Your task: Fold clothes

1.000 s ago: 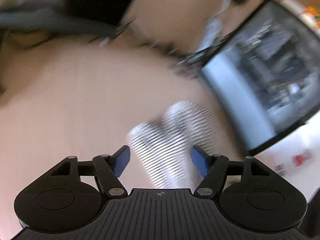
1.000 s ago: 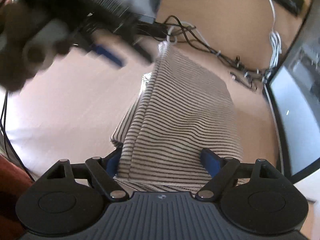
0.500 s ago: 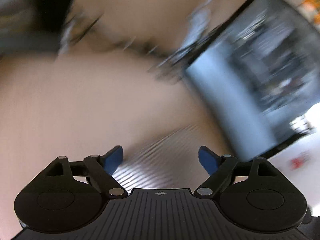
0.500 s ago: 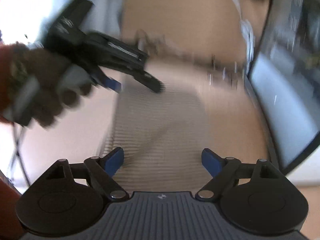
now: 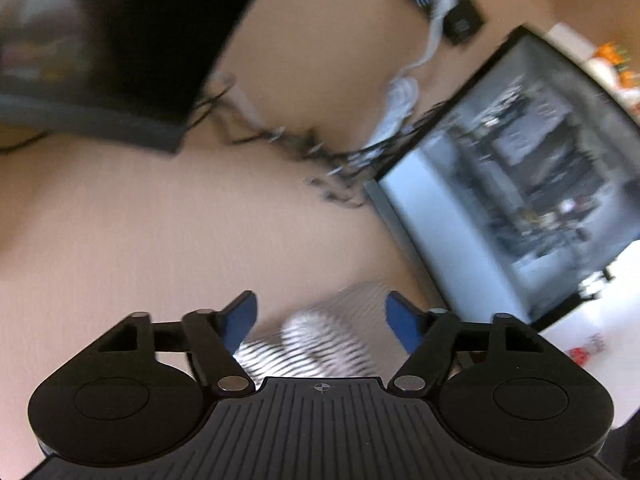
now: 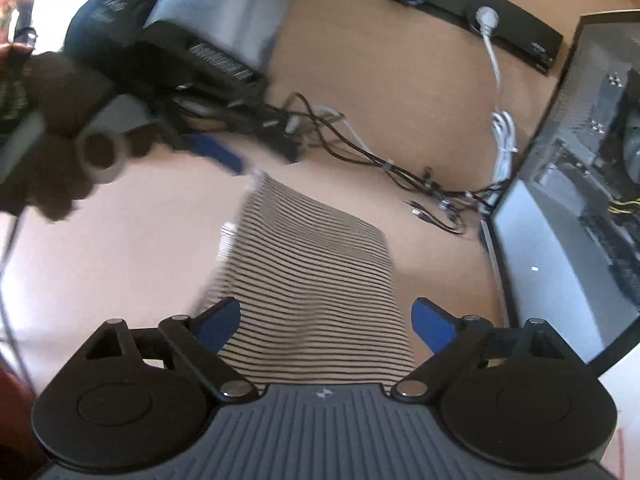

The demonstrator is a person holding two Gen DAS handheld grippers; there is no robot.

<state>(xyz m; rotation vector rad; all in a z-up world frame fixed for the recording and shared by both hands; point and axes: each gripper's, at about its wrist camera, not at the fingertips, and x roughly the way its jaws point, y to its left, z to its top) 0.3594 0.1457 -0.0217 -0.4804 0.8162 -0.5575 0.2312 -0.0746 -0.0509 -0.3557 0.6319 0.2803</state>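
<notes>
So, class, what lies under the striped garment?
The tan table shows all round the striped garment; whatever lies directly beneath it is covered and cannot be seen.

Looks like a home office or hobby tech desk that I am working at. Light wooden desktop (image 6: 400, 92) under everything. To my right, a PC tower with a glass side panel (image 6: 592, 184), its boards and cabling visible inside. A tangle of black cables (image 6: 360, 152) runs across the back of the desk, with a white cord (image 6: 494, 60) plugged into a long black power strip (image 6: 460, 8) along the far edge. Back left, a dark device with a grey top (image 6: 224, 12); what kind, I cannot tell.
</notes>
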